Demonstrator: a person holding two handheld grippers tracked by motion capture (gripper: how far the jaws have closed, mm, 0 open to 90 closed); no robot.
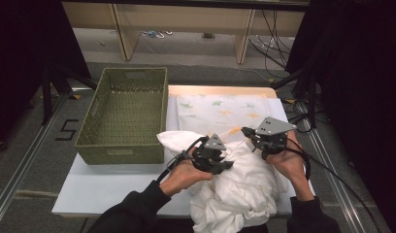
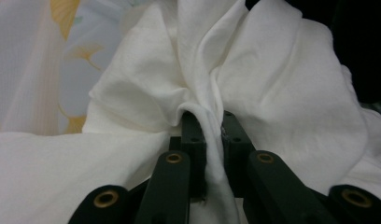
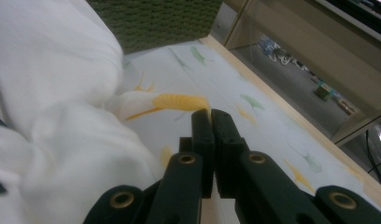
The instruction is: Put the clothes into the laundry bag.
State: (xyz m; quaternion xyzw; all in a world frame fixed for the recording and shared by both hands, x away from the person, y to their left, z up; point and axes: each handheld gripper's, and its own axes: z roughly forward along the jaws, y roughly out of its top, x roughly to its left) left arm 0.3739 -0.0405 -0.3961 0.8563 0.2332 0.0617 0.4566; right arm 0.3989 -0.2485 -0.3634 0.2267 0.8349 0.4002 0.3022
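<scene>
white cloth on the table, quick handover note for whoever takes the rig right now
Left hand-held gripper: shut on a fold of the white cloth.
Right hand-held gripper: shut at a leaf-print edge of the cloth; what it pinches is unclear.
White cloth: bunched at the table's near edge, over the leaf-print fabric.
Green basket: on the left, nothing visible inside.
Done: cloth gripped. Left: probably moving it to the basket.

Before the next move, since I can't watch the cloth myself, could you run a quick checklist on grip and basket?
1. Left gripper pinching a fold of the white cloth: ok.
2. Right gripper shut: ok; whether it holds cloth: cannot tell.
3. Basket empty and upright: ok.
4. Cloth bunched, hanging over the table's near edge: not ok.
5. Patterned sheet lying flat: ok.
</scene>
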